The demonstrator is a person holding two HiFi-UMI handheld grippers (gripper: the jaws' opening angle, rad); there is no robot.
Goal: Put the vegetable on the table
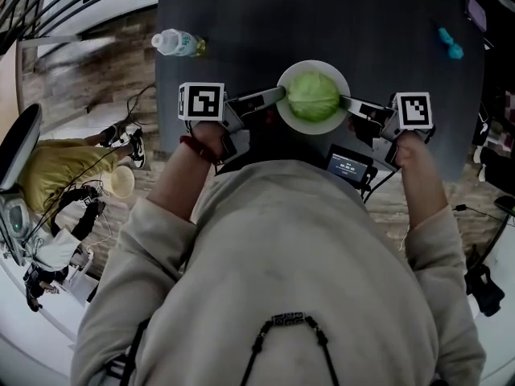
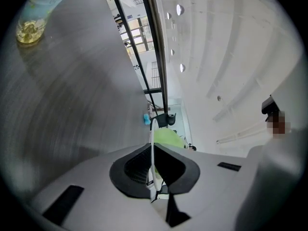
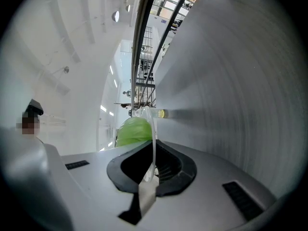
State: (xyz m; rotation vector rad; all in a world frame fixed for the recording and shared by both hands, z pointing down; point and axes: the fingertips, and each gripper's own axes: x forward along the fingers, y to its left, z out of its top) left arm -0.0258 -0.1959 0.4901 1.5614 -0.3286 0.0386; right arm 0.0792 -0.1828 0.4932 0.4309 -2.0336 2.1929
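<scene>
A green cabbage (image 1: 312, 95) lies on a small white plate (image 1: 299, 124) over the near edge of the dark table (image 1: 322, 14). My left gripper (image 1: 279, 95) is shut on the plate's left rim and my right gripper (image 1: 346, 101) on its right rim. In the left gripper view the plate (image 2: 152, 146) runs edge-on between the jaws of the left gripper (image 2: 153, 170), with the cabbage (image 2: 169, 138) just beyond. The right gripper view shows the same: right gripper (image 3: 154, 165), plate (image 3: 154, 136), cabbage (image 3: 134, 131). Whether the plate touches the table I cannot tell.
A clear plastic bottle (image 1: 177, 43) with yellowish contents lies near the table's left edge. A small teal object (image 1: 451, 45) sits at the far right of the table. On the floor at left are cables, bags and gear (image 1: 64, 183).
</scene>
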